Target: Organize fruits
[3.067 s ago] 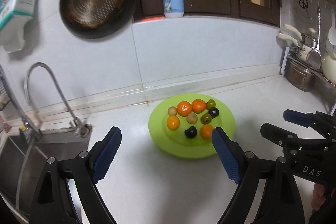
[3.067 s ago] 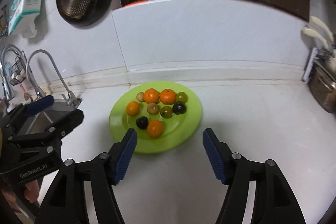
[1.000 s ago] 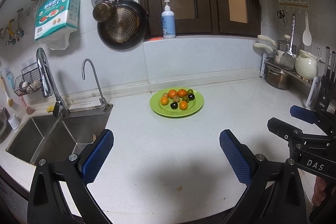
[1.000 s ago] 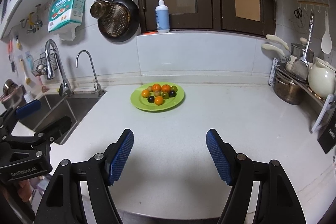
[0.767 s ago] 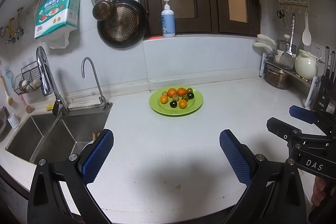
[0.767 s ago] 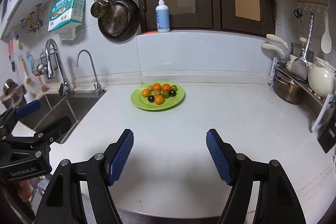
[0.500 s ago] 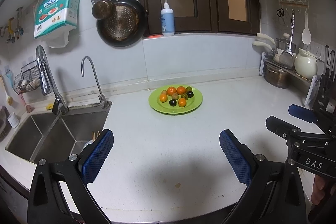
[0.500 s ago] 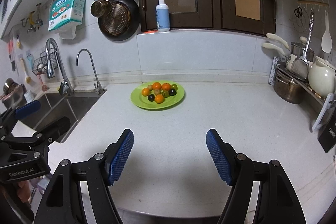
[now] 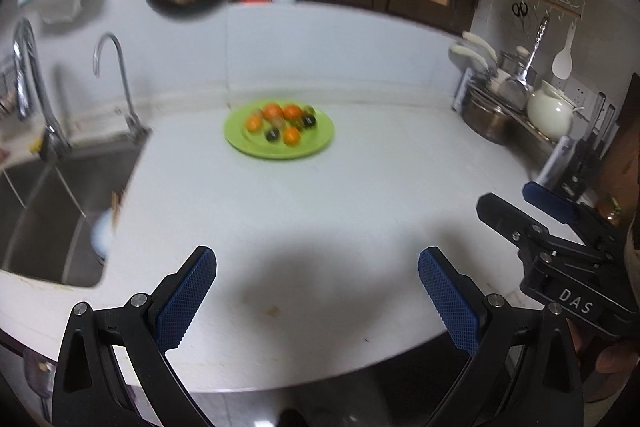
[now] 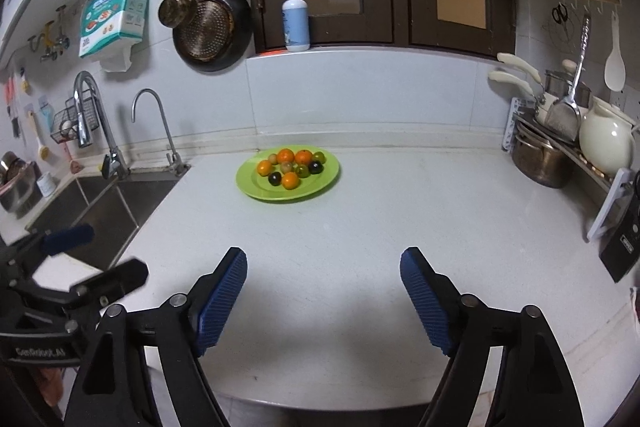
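A green plate [image 10: 325, 183] stands on the white counter near the back wall and holds several small fruits: orange ones [image 10: 290, 180], dark ones [image 10: 275, 178] and greenish ones [image 10: 302, 170]. It also shows, blurred, in the left wrist view [image 9: 320, 143]. My left gripper [image 9: 316, 287] is open and empty, over the counter's front edge, far from the plate. My right gripper [image 10: 324, 287] is open and empty, also at the front edge. Each gripper shows in the other's view, the right one [image 9: 532, 203] and the left one [image 10: 92, 255].
A steel sink [image 10: 100, 211] with two taps [image 10: 156, 123] lies left of the plate. A pot [image 10: 540, 159], a white kettle [image 10: 604, 147] and utensils stand at the right wall. A pan [image 10: 212, 31] and a soap bottle [image 10: 296, 19] are on the back wall.
Both grippers have drawn far back from the plate to the counter's front edge. In the last half second the left view tilted down and blurred; the plate and fruits stayed put.
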`<move>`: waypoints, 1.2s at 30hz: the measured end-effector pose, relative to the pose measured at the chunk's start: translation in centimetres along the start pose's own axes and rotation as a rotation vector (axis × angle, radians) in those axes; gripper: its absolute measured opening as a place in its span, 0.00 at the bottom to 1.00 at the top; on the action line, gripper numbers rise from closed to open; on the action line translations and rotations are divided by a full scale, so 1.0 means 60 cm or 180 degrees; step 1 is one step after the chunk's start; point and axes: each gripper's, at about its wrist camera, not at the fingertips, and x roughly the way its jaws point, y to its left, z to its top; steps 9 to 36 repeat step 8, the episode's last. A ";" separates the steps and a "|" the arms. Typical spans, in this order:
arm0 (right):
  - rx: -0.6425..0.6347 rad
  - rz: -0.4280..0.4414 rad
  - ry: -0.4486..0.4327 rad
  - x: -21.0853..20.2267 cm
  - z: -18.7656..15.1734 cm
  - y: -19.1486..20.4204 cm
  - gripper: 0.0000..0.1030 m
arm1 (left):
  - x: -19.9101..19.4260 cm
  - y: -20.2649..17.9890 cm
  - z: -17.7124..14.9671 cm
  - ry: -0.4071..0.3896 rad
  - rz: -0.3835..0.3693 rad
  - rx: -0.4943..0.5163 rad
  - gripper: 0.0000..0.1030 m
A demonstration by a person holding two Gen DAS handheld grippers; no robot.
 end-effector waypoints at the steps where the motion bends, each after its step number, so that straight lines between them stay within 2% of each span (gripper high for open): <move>1: 0.0008 -0.0011 0.0022 0.002 -0.001 -0.002 0.77 | 0.003 0.000 -0.001 0.0026 -0.0028 -0.0022 1.00; 8: 0.0062 -0.0004 0.0097 0.014 -0.005 -0.012 0.77 | 0.012 -0.005 0.000 0.0070 -0.0040 -0.0040 1.00; 36: 0.0062 -0.0004 0.0097 0.014 -0.005 -0.012 0.77 | 0.012 -0.005 0.000 0.0070 -0.0040 -0.0040 1.00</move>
